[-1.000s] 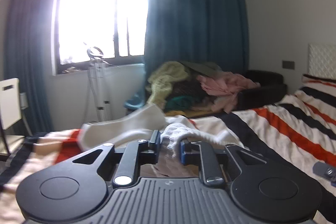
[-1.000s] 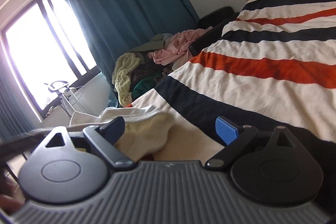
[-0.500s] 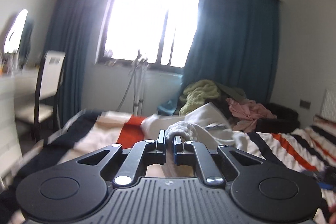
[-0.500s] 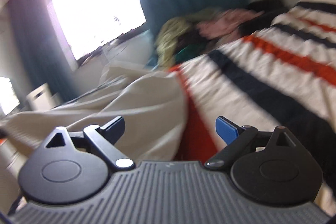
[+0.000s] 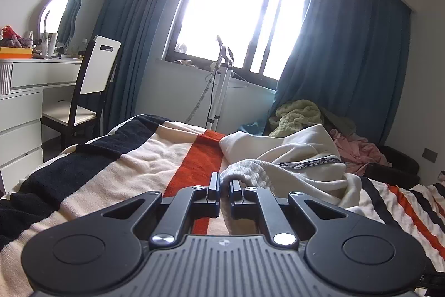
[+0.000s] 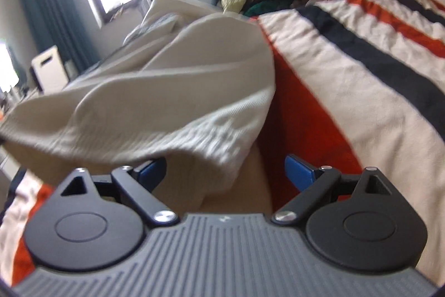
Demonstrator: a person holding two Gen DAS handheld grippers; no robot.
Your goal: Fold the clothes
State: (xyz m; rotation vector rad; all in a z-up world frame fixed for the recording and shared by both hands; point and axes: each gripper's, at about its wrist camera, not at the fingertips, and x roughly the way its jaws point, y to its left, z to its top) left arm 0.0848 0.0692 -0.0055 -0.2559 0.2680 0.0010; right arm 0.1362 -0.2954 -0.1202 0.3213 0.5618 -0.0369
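Note:
A cream sweatshirt (image 5: 300, 155) lies crumpled on the striped bed (image 5: 139, 157). My left gripper (image 5: 224, 185) is shut on its ribbed hem, which bulges just past the fingertips. In the right wrist view the same cream sweatshirt (image 6: 172, 91) is stretched across the left half of the frame, its ribbed edge hanging just in front of the fingers. My right gripper (image 6: 225, 169) is open, and the cloth edge sits between and above the blue pads (image 6: 299, 167) without being clamped.
The bed cover has black, orange and cream stripes (image 6: 361, 52). A pile of clothes (image 5: 306, 116) sits on a dark seat by the blue curtain. A white chair (image 5: 94, 80) and dresser (image 5: 25, 91) stand at the left. A garment steamer stand (image 5: 222, 85) is under the window.
My left gripper has swung left and pulled the sweatshirt hem along, staying shut. My right gripper has moved left toward the garment, which now fills its view; it stays open.

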